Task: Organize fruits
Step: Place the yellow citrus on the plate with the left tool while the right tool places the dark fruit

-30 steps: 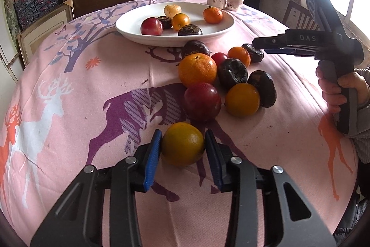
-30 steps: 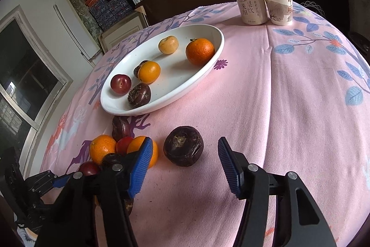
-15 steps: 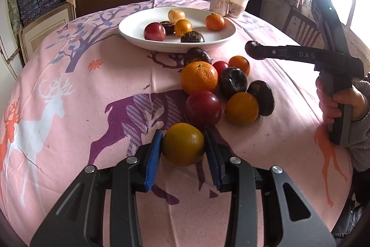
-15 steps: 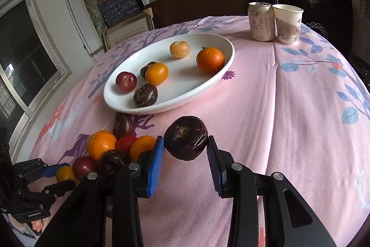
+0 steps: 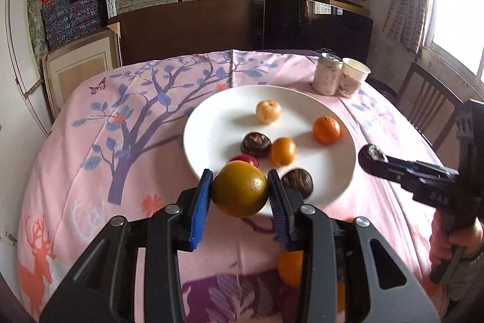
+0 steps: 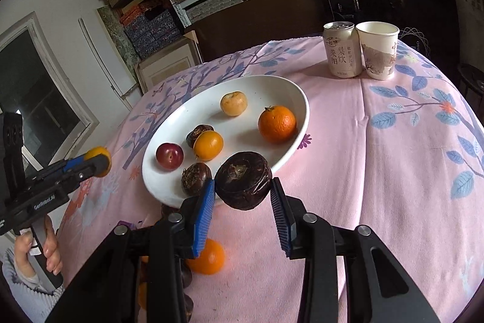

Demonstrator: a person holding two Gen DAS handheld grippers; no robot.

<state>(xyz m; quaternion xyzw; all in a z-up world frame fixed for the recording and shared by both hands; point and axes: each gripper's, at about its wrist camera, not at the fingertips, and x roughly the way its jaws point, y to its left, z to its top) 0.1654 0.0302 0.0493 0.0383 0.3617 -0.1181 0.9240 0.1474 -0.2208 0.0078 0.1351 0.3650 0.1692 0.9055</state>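
My left gripper (image 5: 239, 197) is shut on a greenish-orange citrus fruit (image 5: 239, 188) and holds it in the air at the near rim of the white plate (image 5: 211, 114). My right gripper (image 6: 243, 196) is shut on a dark brown round fruit (image 6: 243, 184), lifted above the cloth at the plate's (image 6: 278, 84) near edge. The plate holds several fruits: an orange (image 6: 276, 123), a pale yellow fruit (image 6: 233, 103), a red plum (image 6: 169, 156), a small orange (image 6: 208, 145) and two dark fruits. Loose fruits lie on the cloth below, among them an orange (image 6: 207, 258).
A drink can (image 6: 341, 50) and a paper cup (image 6: 378, 50) stand behind the plate on the pink patterned tablecloth (image 6: 408, 141). A wooden chair (image 5: 429, 102) stands at the right of the table. Shelves with boxes line the back wall.
Both grippers have lifted their fruit off the cloth and moved forward to the plate's near rim. The right gripper closed on the dark fruit within the last second.
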